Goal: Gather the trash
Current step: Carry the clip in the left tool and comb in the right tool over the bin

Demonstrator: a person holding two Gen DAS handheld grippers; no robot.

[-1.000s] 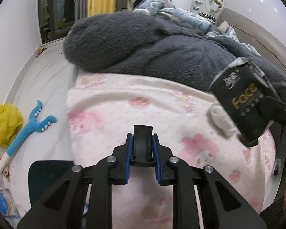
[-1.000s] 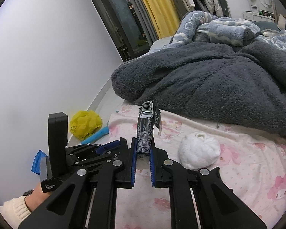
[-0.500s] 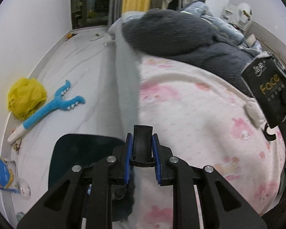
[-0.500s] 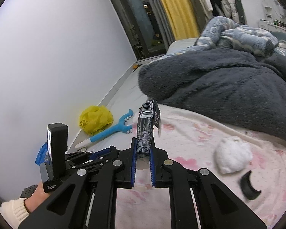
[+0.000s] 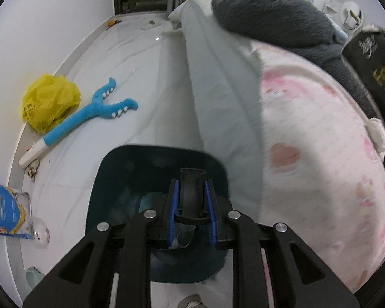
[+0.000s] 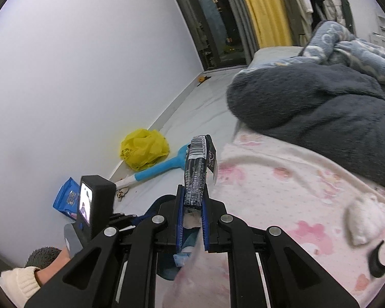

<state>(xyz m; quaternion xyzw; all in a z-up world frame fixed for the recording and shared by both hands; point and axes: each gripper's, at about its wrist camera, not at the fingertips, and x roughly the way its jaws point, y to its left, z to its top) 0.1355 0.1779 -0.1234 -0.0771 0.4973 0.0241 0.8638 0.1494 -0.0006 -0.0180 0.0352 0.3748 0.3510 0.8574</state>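
My left gripper (image 5: 192,183) is shut on a small black curved plastic piece (image 5: 192,197) and hangs over the open mouth of a dark teal bin (image 5: 125,177) on the floor beside the bed. My right gripper (image 6: 192,192) is shut on a black tissue packet (image 6: 198,172) with a barcode, held upright above the bed's edge. The same packet (image 5: 372,71) shows at the right edge of the left wrist view. A white crumpled tissue (image 6: 364,218) and a black crescent piece (image 6: 377,259) lie on the pink sheet.
A yellow plastic bag (image 5: 48,102), a blue plush stick (image 5: 89,118) and a blue packet (image 5: 5,213) lie on the white floor by the wall. A dark grey blanket (image 6: 308,102) covers the bed. A hand in a cream sleeve (image 6: 20,282) holds the left gripper.
Both grippers have moved left from over the bed to its edge. The teal bin has come under the left gripper. Both grips are unchanged.
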